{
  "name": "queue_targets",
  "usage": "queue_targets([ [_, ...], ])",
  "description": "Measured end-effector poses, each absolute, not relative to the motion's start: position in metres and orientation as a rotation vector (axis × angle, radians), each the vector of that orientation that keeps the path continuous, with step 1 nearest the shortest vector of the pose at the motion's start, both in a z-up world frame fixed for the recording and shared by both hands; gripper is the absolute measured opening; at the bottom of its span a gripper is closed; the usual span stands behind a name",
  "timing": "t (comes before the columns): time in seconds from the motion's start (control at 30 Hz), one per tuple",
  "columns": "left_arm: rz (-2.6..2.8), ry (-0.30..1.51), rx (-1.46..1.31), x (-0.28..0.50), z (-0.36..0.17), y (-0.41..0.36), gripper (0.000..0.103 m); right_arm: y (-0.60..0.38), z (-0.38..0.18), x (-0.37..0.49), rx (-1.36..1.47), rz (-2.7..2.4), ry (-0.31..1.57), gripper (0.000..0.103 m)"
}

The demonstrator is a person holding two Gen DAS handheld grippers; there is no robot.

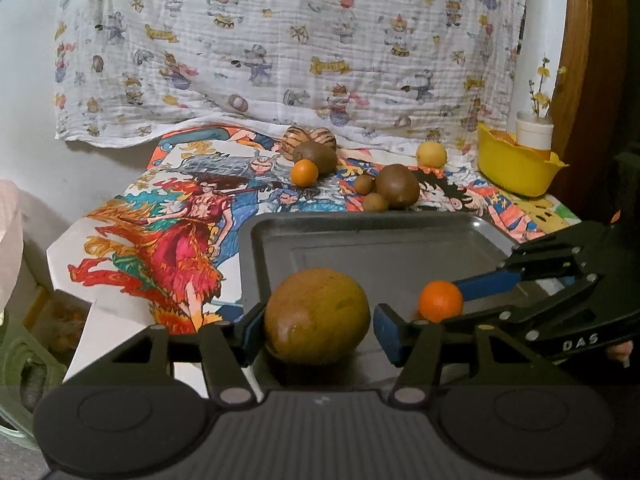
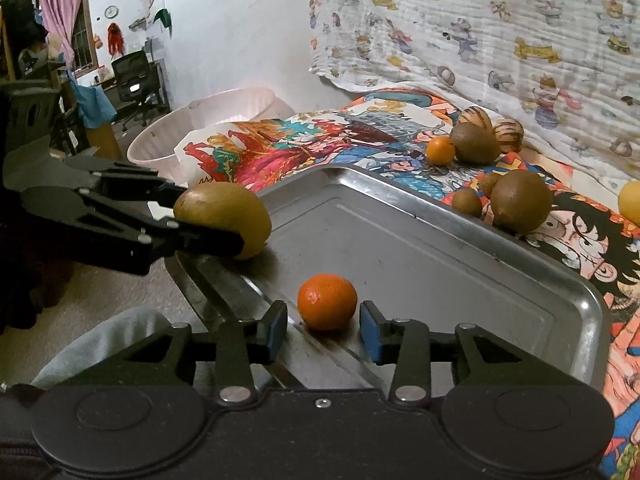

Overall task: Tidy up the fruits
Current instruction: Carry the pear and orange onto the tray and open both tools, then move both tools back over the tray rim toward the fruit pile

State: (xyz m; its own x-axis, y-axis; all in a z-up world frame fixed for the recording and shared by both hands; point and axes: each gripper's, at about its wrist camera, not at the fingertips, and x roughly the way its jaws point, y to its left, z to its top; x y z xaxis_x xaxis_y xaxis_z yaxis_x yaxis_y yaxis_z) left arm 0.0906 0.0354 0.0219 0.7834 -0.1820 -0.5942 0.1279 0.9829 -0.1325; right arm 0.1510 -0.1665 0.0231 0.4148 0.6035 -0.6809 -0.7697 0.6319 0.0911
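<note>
A metal tray (image 1: 400,248) (image 2: 440,240) lies on the cartoon-print cloth. A large yellow-brown fruit (image 1: 317,315) (image 2: 224,220) rests in the tray's near corner between the fingers of my left gripper (image 1: 316,326), which is open with gaps on both sides. A small orange (image 2: 327,301) (image 1: 440,301) sits on the tray between the blue pads of my right gripper (image 2: 323,330), which is open and not touching it. Beyond the tray lie kiwis (image 1: 397,186), small brown fruits (image 1: 375,202), another orange (image 1: 304,172), striped fruits (image 1: 308,138) and a yellow fruit (image 1: 431,155).
A yellow basket (image 1: 516,168) with a white cup stands at the back right. A patterned white cloth (image 1: 280,48) hangs behind the table. A pink laundry basket (image 2: 200,124) stands beyond the table's left edge.
</note>
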Motion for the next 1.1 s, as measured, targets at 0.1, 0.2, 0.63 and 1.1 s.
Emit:
queue_targets([
  [0.1,-0.162,0.642,-0.080,0.087,0.020,0.033,0.065,-0.171,0.025,0.147,-0.232,0.858,0.739,0.051],
  [0.2,-0.156,0.629,-0.082,0.083,0.020,0.031,0.073,-0.177,0.028,0.143,-0.213,0.842,0.736,0.060],
  [0.63,-0.151,0.565,-0.043,0.055,0.030,0.023,0.101,-0.205,0.039,0.119,-0.165,0.772,0.703,0.091],
  [1.1,-0.148,0.619,0.026,0.028,0.029,0.027,0.102,-0.225,0.040,0.114,-0.203,0.622,0.720,0.102],
])
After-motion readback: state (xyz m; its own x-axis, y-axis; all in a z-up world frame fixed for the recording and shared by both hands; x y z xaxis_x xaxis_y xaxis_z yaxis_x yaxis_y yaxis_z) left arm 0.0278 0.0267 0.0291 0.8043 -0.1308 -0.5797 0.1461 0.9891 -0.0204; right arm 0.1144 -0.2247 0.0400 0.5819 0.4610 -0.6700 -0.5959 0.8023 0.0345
